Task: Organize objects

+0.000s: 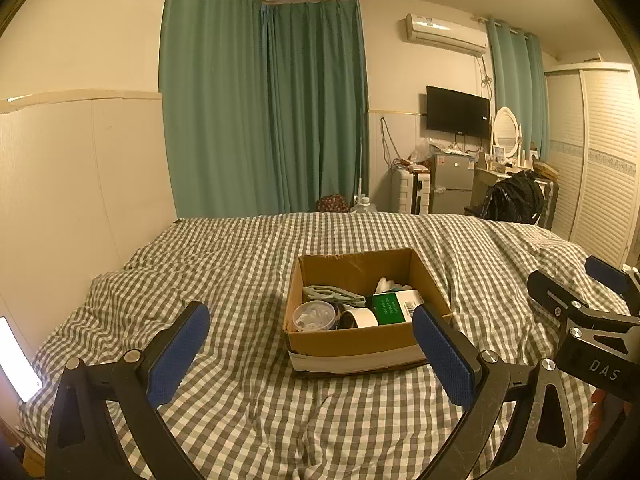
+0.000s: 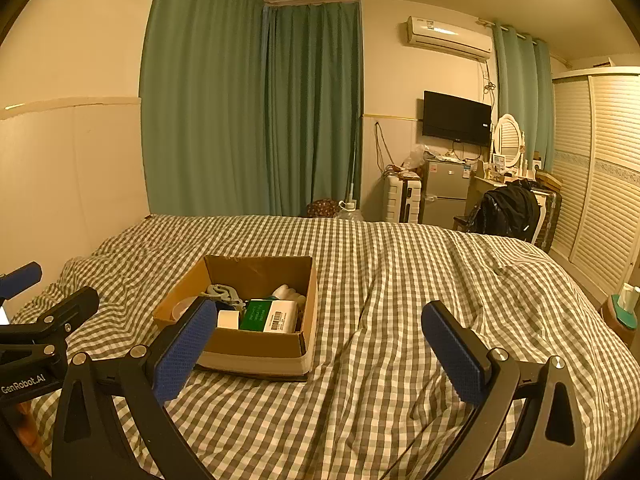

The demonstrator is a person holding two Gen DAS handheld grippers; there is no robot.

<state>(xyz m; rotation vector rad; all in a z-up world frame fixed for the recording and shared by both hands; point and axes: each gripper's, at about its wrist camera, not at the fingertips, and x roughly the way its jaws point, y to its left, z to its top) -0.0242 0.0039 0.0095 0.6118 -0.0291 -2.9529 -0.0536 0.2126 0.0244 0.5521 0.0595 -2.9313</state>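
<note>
An open cardboard box [image 1: 348, 342] [image 2: 256, 348] sits on the checked bed cover. Inside lie a green and white packet [image 1: 394, 306] [image 2: 270, 316], a roll of white tape [image 1: 358, 318] [image 2: 228, 320], a clear round tub [image 1: 314, 316], a grey-green folding hanger [image 1: 334, 294] [image 2: 222, 294] and something white [image 1: 386, 284] at the back. My left gripper [image 1: 310, 344] is open, nothing between its blue pads, just in front of the box. My right gripper [image 2: 316, 344] is open too, to the right of the box. Each gripper shows at the edge of the other's view.
The checked cover [image 1: 240, 264] [image 2: 420, 272] spreads over the whole bed, with folds on the right. A lit phone [image 1: 18, 360] lies at the left edge. Green curtains, a small fridge [image 2: 444, 194], a dressing table and a slatted wardrobe [image 2: 600, 184] stand beyond.
</note>
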